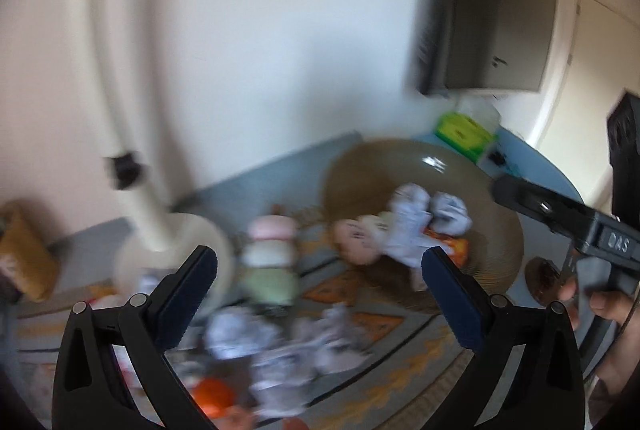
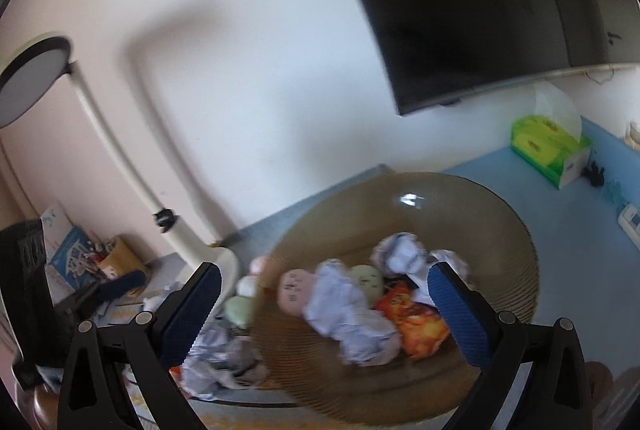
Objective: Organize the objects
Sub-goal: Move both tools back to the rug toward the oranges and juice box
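Note:
A brown ribbed glass bowl (image 2: 500,230) sits on the desk and holds crumpled paper balls (image 2: 352,322), a pink squishy toy (image 2: 294,290), a pale green one (image 2: 368,280) and an orange snack packet (image 2: 416,318). My right gripper (image 2: 324,310) is open and empty over the bowl's near side. In the left wrist view the bowl (image 1: 380,165) lies ahead to the right. More crumpled paper (image 1: 280,346) and a stack of pastel squishy toys (image 1: 270,258) lie on a patterned mat. My left gripper (image 1: 320,294) is open and empty above that paper. The view is blurred.
A white desk lamp (image 2: 132,165) stands at the left, its base (image 1: 176,250) by the mat. A green tissue box (image 2: 548,149) sits on the blue desk at the back right under a dark monitor (image 2: 480,1). A pen pot and books (image 2: 100,258) stand far left.

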{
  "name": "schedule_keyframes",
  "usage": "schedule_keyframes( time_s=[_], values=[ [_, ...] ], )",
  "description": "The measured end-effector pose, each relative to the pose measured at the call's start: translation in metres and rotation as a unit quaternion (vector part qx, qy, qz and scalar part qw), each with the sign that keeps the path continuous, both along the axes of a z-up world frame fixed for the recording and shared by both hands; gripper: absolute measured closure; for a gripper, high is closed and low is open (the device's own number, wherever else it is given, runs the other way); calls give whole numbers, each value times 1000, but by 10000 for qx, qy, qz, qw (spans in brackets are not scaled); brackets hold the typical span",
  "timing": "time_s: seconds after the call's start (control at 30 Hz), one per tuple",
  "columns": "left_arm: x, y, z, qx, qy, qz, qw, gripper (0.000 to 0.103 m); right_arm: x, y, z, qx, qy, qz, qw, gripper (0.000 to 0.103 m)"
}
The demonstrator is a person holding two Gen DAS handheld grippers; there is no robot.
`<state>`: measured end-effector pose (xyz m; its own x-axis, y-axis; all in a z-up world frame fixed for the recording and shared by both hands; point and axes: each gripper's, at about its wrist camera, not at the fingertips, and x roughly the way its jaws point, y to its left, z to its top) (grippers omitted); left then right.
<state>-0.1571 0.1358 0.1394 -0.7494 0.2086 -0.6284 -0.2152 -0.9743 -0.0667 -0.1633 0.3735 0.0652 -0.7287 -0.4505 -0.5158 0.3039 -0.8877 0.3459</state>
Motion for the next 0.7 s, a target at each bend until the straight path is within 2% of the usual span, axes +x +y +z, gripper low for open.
schedule_keyframes(
  time_s=[0.13,0.27,0.37,0.47,0.6,0.7],
  values=[
    [20,-55,18,-228,190,443,9986,1,20,-29,12,88,151,236,9996,0],
    [36,-100,19,-328,170,810,9960,1,38,-64,10,233,182,543,9981,0],
    [47,-136,5,-299,72,1134,9931,1,51,-90,-1,290,95,795,9964,0],
    [56,-169,-21,-308,-156,1438,9890,1,66,-115,-19,390,-63,1088,9933,0],
    [65,-196,-55,-299,-417,1642,9851,1,84,-146,-47,568,-321,1446,9873,0],
    [69,-208,-78,-335,-561,1729,9828,1,95,-167,-72,561,-698,1688,9816,0]
  ],
)
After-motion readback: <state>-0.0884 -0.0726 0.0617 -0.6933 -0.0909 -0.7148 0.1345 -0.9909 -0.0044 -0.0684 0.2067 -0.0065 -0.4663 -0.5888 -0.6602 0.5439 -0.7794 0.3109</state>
